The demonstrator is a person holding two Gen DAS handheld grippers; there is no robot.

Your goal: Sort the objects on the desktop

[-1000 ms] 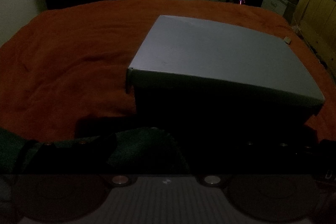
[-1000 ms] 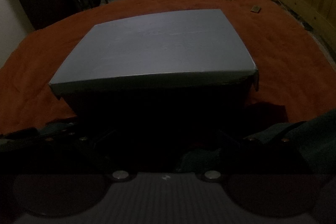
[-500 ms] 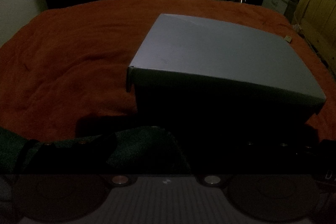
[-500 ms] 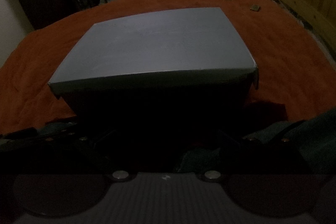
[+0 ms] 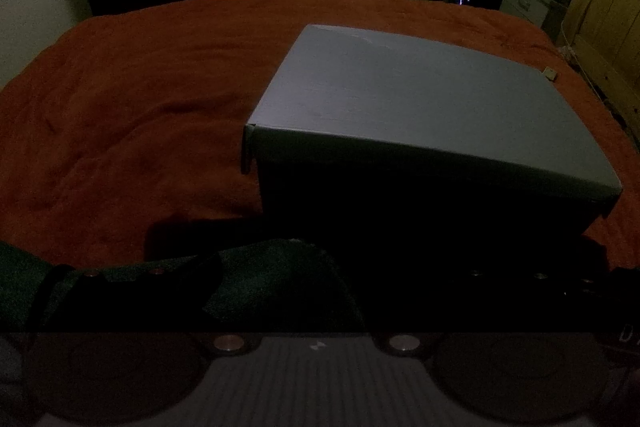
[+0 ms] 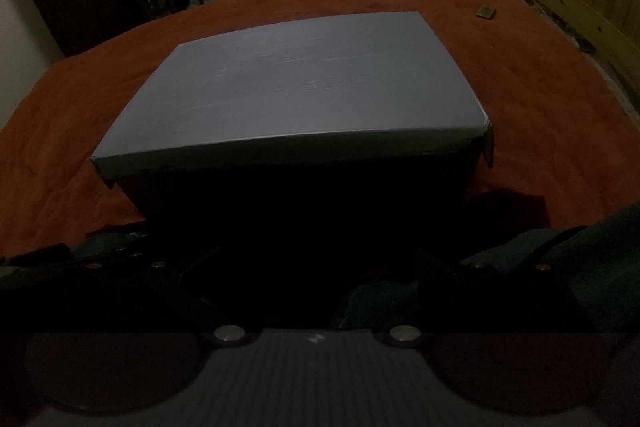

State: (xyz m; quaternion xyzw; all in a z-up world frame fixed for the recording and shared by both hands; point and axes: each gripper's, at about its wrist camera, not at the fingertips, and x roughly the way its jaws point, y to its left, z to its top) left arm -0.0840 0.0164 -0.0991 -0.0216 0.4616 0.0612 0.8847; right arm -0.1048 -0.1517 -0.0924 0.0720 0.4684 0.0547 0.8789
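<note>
Grey lidded box on orange blanket, just ahead of both grippers, spread of each lost in shadow

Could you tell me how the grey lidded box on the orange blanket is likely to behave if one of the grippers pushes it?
The box looks like cardboard with flat faces, so it should slide rather than roll. The soft, wrinkled blanket would probably drag on its base, so a high push might tip it. Its lid overhangs the sides and may be loose, so it could shift. Its weight cannot be judged.
</note>
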